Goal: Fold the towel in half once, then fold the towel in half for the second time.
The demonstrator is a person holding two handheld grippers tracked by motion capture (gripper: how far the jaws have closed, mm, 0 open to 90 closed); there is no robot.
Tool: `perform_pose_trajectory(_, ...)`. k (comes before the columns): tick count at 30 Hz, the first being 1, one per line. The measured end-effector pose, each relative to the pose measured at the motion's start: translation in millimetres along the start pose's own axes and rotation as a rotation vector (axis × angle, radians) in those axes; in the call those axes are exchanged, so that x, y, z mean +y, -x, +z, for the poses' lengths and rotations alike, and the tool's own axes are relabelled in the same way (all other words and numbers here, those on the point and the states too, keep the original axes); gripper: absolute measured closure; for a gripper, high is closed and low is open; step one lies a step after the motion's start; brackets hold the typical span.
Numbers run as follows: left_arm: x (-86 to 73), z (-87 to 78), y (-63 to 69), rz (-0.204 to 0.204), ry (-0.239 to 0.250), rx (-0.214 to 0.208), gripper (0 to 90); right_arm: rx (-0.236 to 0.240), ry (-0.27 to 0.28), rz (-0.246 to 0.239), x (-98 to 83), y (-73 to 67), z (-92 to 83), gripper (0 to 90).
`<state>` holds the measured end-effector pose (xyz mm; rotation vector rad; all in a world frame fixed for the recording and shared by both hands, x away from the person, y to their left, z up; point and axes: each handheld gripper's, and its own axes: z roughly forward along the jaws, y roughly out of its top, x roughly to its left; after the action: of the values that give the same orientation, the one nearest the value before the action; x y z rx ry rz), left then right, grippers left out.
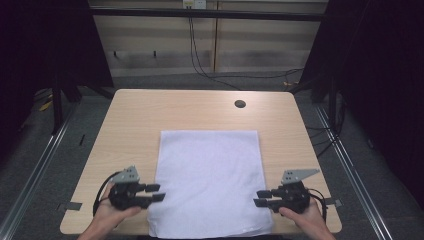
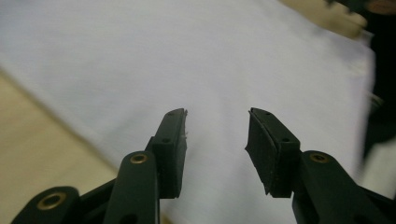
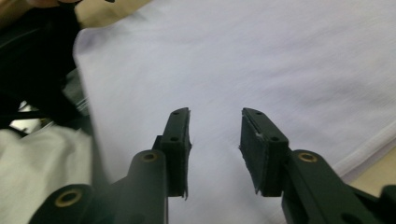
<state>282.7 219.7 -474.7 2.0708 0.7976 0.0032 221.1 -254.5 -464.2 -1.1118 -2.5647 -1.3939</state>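
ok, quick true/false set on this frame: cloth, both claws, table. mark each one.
1. The white cloth lies spread flat on the wooden table. True.
2. The left claw is clamped on a cloth corner. False: its jaws stand apart over the cloth, nothing pinched between them.
3. The right claw sits at the cloth's right edge, near the front. True.
4. The cloth is folded into a small bundle. False: it is laid out as one flat rectangle.
5. A dark round hole sits in the tabletop beyond the cloth. True.
6. The right claw is lifting the cloth. False: its jaws are open and the cloth lies flat.
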Motion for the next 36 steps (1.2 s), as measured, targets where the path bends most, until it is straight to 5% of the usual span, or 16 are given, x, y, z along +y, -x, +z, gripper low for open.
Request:
perform_pose_trajectory(3, 15.3, 12.4, -23.4, -0.039, 0.008, 0.048, 54.5, -0.061, -0.006, -0.009, 19.3, 16.9, 12.7, 57.5)
perform_pose_trajectory(5, 24.8, 21.3, -33.3, -0.03, 0.008, 0.108, 53.3, -0.097, -0.002, 0.018, 30.9, 30.6, 22.7, 55.3)
perform_pose_trajectory(8, 37.3, 37.7, -47.7, -0.037, -0.023, 0.122, 54.5, -0.189, -0.039, 0.014, 43.5, 52.8, 40.6, 57.0)
perform_pose_trajectory(10, 42.4, 46.7, -53.1, -0.046, -0.001, 0.156, 59.5, -0.21, -0.045, 0.027, 48.6, 65.7, 50.5, 60.2)
perform_pose_trajectory(13, 46.5, 57.5, -58.6, -0.023, -0.044, 0.193, 56.1, -0.267, -0.056, 0.034, 56.6, 78.6, 63.1, 54.5)
perform_pose_trajectory(15, 44.5, 62.9, -63.1, -0.036, -0.041, 0.181, 56.1, -0.319, -0.065, 0.014, 61.4, 84.3, 71.0, 51.4)
perform_pose_trajectory(17, 39.9, 66.2, -61.3, -0.001, -0.034, 0.209, 58.4, -0.345, -0.098, 0.007, 63.8, 89.9, 76.8, 50.5)
perform_pose_trajectory(22, 31.7, 59.4, -58.1, -0.007, -0.025, 0.186, 58.8, -0.324, -0.086, 0.007, 55.5, 87.6, 75.5, 49.7)
perform_pose_trajectory(26, 23.0, 52.6, -38.3, 0.056, -0.068, 0.189, 58.9, -0.309, -0.123, -0.02, 47.5, 73.6, 68.8, 49.5)
perform_pose_trajectory(34, 9.9, 42.3, -26.7, 0.028, -0.055, 0.149, 59.0, -0.229, -0.134, 0.011, 31.2, 55.5, 55.4, 49.3)
perform_pose_trajectory(36, 7.5, 39.3, -23.8, 0.049, -0.069, 0.147, 59.1, -0.215, -0.151, 0.007, 29.5, 53.5, 52.5, 49.7)
